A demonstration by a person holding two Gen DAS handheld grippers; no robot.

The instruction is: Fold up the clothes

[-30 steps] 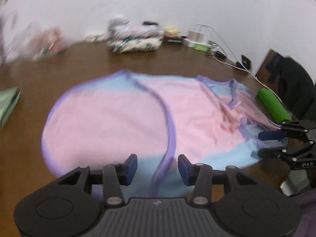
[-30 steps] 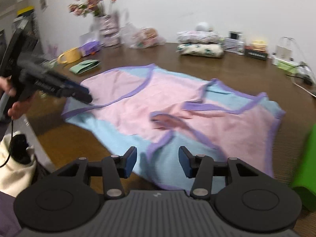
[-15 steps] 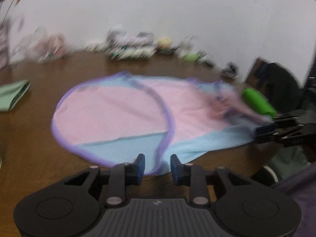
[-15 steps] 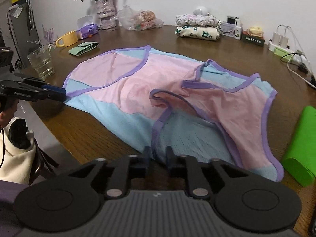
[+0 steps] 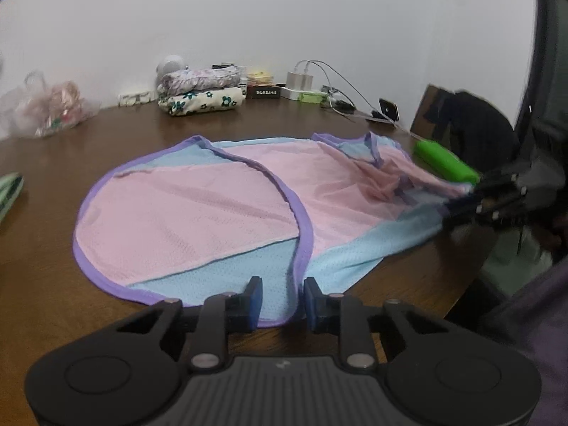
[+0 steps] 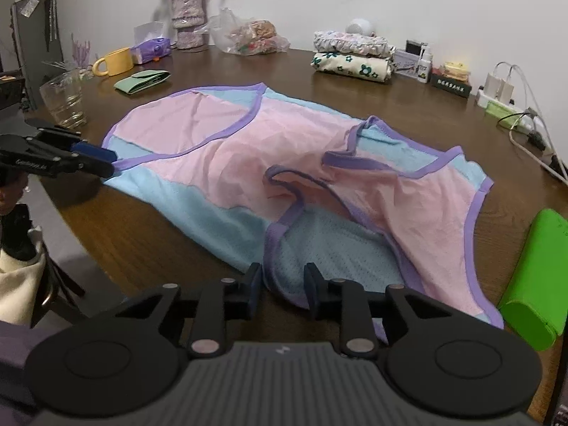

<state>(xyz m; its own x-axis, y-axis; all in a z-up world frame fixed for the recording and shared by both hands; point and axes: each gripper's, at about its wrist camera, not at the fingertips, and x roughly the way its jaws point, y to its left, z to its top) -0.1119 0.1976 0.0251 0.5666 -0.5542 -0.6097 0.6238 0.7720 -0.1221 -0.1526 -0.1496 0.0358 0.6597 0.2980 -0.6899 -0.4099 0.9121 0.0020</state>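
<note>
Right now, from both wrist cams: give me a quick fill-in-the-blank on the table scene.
1. The trim on the pink-and-blue garment is ___.
2. The mug beside the glass is ___.
3. The roll right of the garment is ___.
Missing: purple; yellow; green.

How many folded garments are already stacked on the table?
2: a floral cream one at the table's far edge, and a ruffled pastel one lying on top of it. Others may be hidden behind.

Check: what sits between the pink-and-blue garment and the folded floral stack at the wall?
Nothing: bare brown table separates the garment from the floral stack, seen in both wrist views.
</note>
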